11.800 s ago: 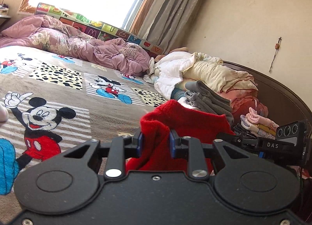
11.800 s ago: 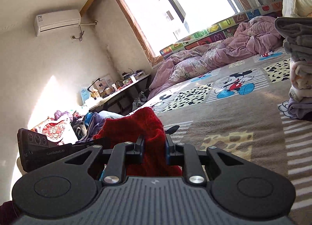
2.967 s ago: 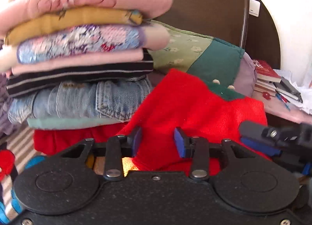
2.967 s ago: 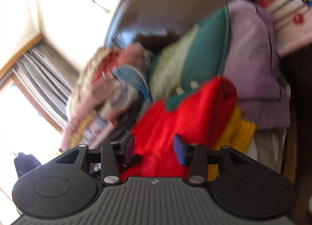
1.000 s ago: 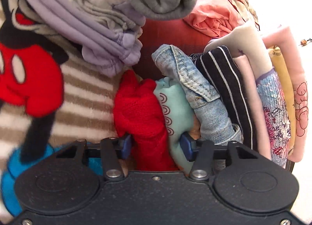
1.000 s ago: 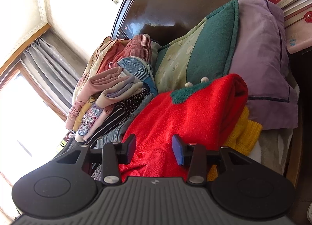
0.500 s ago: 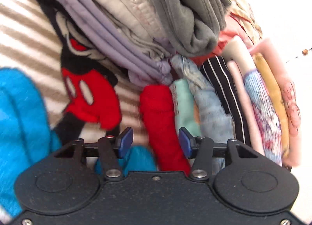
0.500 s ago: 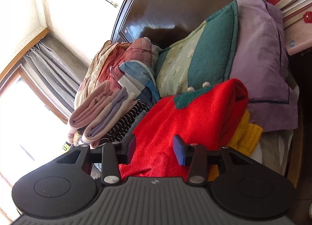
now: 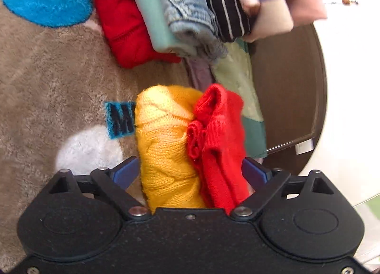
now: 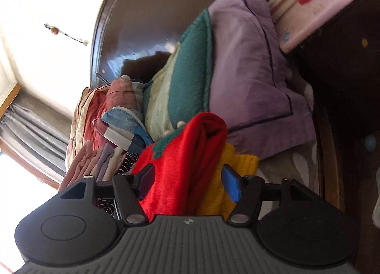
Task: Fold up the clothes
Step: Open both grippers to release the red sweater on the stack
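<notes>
We see our left claw and right claw both opening around the red sweater, which lies on the yellow sweater on the bed beside the pillow.

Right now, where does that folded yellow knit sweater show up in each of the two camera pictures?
Left wrist view: the yellow sweater fills the lower middle, between the opening fingers of the left tool, left of the red sweater.
Right wrist view: yellow sweater shows at lower right of centre, mostly hidden behind the red sweater, inside the opening right tool.
Shared landmark: the green pillow.
</notes>
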A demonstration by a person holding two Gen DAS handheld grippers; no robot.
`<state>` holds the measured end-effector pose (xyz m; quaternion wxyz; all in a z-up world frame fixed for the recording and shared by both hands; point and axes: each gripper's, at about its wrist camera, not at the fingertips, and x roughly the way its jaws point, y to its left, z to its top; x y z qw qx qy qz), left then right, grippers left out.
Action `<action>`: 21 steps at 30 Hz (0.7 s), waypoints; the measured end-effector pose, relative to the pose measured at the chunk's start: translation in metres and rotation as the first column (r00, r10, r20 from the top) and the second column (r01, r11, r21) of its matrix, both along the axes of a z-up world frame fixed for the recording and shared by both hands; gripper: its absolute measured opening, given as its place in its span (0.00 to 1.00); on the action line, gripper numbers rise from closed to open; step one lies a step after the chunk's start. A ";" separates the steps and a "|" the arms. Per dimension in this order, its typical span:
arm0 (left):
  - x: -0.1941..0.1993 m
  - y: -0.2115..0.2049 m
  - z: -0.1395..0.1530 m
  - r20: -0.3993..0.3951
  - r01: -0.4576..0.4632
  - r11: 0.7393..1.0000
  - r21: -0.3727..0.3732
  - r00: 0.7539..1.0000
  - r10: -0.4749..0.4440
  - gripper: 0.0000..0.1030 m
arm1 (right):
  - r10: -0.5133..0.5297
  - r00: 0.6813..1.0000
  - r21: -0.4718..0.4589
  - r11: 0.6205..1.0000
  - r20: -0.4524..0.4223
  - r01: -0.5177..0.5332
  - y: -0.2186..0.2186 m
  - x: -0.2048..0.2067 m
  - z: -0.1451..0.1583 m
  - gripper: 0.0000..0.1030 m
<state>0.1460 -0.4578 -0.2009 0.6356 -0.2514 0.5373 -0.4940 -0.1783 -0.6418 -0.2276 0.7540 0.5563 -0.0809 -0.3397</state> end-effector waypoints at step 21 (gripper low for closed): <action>0.016 -0.004 -0.017 -0.059 -0.057 0.998 -0.012 0.997 0.056 0.73 | 0.097 0.994 0.015 0.995 0.058 -0.098 -0.014 0.047 -0.018 0.58</action>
